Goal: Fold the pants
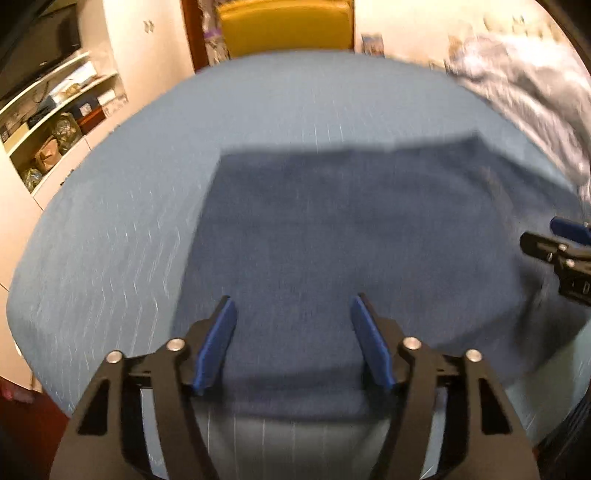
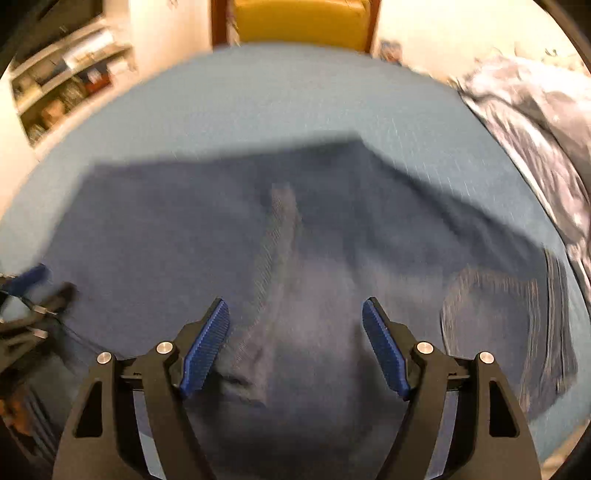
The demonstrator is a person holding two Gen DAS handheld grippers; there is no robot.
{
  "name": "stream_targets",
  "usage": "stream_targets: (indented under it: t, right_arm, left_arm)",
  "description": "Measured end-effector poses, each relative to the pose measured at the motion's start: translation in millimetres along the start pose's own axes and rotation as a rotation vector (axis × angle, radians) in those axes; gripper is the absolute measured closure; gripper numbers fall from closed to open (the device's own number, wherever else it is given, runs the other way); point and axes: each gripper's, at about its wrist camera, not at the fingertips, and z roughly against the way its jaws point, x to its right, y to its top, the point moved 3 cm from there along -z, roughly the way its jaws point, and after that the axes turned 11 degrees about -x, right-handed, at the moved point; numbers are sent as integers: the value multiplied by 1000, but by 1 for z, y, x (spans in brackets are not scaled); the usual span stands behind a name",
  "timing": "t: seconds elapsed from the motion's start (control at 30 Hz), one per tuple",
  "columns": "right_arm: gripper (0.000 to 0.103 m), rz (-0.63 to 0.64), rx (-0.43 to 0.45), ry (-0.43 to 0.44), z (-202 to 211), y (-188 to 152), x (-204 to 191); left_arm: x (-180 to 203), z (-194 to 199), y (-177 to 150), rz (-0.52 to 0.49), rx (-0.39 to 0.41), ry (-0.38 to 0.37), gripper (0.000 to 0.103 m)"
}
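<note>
In the left wrist view, the dark blue pants [image 1: 332,236] lie flat on the light blue striped tablecloth [image 1: 122,229] that covers the surface. They form a wide block, so I judge that one fold is probably made already. The left hand-held gripper [image 1: 293,343] hovers over the near edge of the pants with its blue pads spread apart and nothing between them. The right hand-held gripper [image 1: 561,258] enters at the right border. A yellow chair [image 1: 286,27] stands behind the surface, and other crumpled grey clothes [image 1: 524,96] wait at the far right.

In the right wrist view, the right hand-held gripper [image 2: 295,347] is also released and empty, above the middle seam [image 2: 277,266] of the pants [image 2: 184,229]. The waistband part [image 2: 517,325] lies to the right. Both grippers stand apart over the near edge, probably to take it at two places for the next fold. The picture is blurred, so small details are uncertain.
</note>
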Motion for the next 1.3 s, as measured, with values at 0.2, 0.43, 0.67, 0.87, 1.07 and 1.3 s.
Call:
stream_targets:
  t: [0.2,0.43,0.67,0.87,1.07,1.3]
  right_arm:
    - [26,-44,60,41,17,-22,13]
    - [15,-99,190,-35,67,-35,13]
    - [15,20,193,-2,72,-9,-40]
    - [15,22,119,4,45,0,-67]
    - [15,20,13,-19,15,-6,-70]
    - [15,15,-26,-22,1,-12,-69]
  left_arm:
    - [-27,27,-23,39,55,-20,41]
    - [-92,42,-41,244,74,-144,48]
    - [-114,25,-43,319,53,-273,51]
    - [-108,12,-47,285,38,-268,54]
    - [-103,10,-48,246,40,-241,57]
    - [-101,12,-46,244,14,-287,69]
